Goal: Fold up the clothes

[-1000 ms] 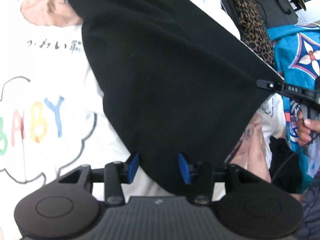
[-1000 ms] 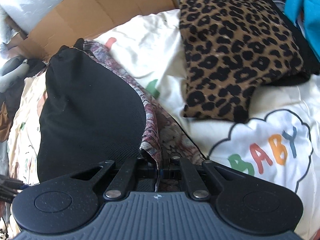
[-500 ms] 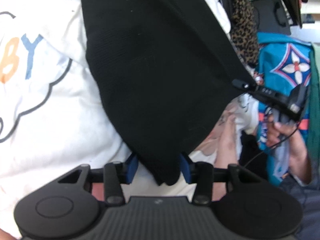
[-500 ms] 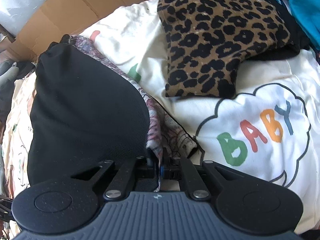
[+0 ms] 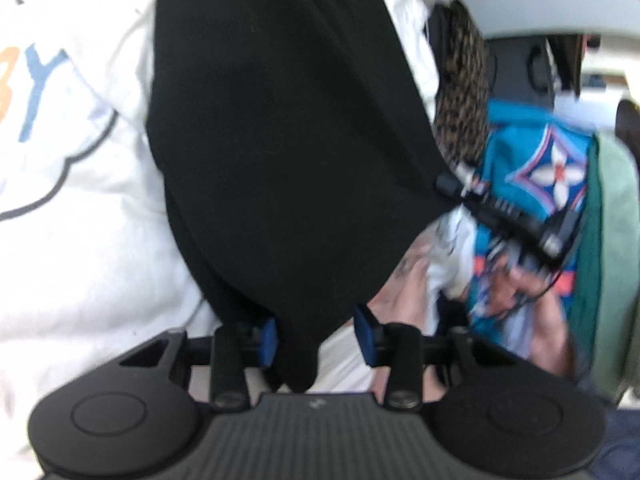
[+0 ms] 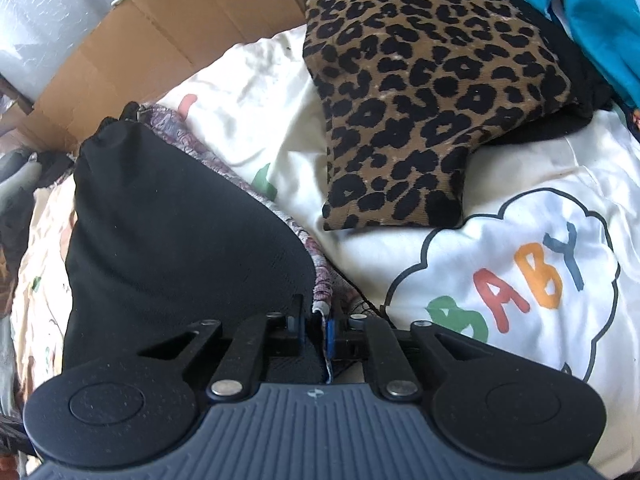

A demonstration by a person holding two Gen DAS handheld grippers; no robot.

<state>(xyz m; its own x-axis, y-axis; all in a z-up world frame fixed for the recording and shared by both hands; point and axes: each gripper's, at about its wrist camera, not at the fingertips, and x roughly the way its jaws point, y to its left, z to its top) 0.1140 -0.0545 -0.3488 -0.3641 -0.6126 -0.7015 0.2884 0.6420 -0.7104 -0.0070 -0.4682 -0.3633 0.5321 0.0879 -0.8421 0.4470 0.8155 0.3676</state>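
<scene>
Lower now than a second ago, the left gripper (image 5: 316, 340) is sinking toward the white bedding (image 5: 92, 216), and the tip of the black garment (image 5: 280, 132) that was hanging just ahead of its fingers is now dangling down between them. Those blue-padded fingers (image 5: 267, 340) are narrowing, with the cloth's point lying against the left pad and a gap showing beside the right one, so they are not yet pressing on it. Beyond the fingers the black garment is stretching up and away in a broad sheet, its far right corner being held by the right gripper (image 5: 452, 186), behind which a hand (image 5: 516, 284) is gripping the handle in front of a turquoise patterned cloth (image 5: 536, 160).

From the right wrist camera, the right gripper (image 6: 318, 330) is keeping its fingers pressed together, pinching the black garment (image 6: 172, 248) at its edge, along with the grey-pink patterned lining (image 6: 320, 276) showing there. Ahead and to the left of these fingers the garment is lying spread over the bed; ahead and to the right a leopard-print garment (image 6: 416, 92) is resting on the white bedding (image 6: 256, 92), near the "BABY" cloud print (image 6: 524, 268). Brown cardboard (image 6: 160, 40) is standing beyond the bed.
</scene>
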